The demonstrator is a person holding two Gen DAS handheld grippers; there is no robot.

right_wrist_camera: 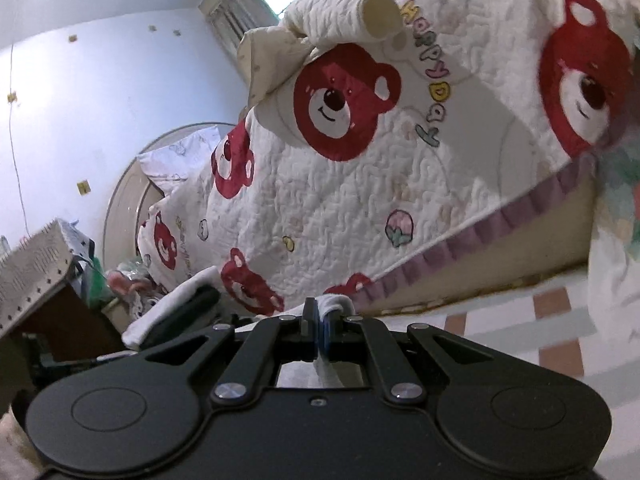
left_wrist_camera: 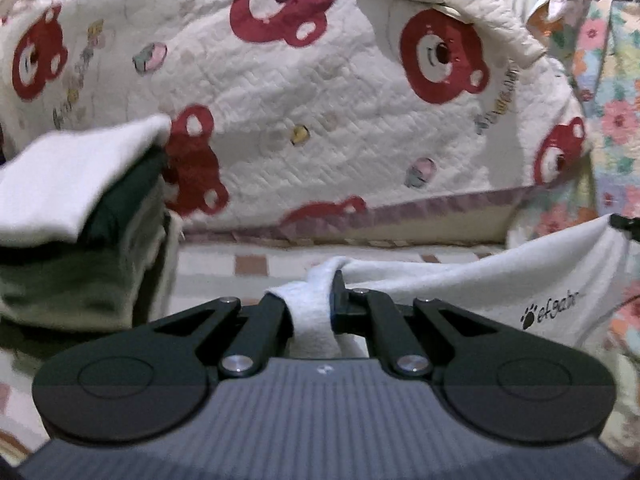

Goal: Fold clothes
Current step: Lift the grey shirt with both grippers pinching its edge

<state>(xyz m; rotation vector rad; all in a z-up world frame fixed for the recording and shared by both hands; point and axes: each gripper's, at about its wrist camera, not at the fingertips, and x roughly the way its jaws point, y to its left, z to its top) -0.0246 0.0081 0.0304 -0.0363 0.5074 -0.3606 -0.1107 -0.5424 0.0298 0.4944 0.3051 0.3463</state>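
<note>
Slippage threatens: left gripper (left_wrist_camera: 320,300) and right gripper (right_wrist_camera: 318,322) each clench only thin edges of white garment (left_wrist_camera: 520,280) near the bear quilt (left_wrist_camera: 320,100).

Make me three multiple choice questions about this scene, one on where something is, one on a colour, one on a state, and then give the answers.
1. Where does the stack of folded clothes sit in the left wrist view?
A. left edge
B. right edge
C. top centre

2. What colour are the bear faces on the quilt?
A. blue
B. red
C. green

3. What is the left gripper doing?
A. standing wide open
B. shut on nothing
C. shut on the white garment

Answers:
1. A, the stack fills the left edge, beside the quilt.
2. B, each bear head is red with a pale muzzle.
3. C, white cloth is pinched between its fingers and trails off to the right; the right gripper likewise clamps white cloth.
</note>
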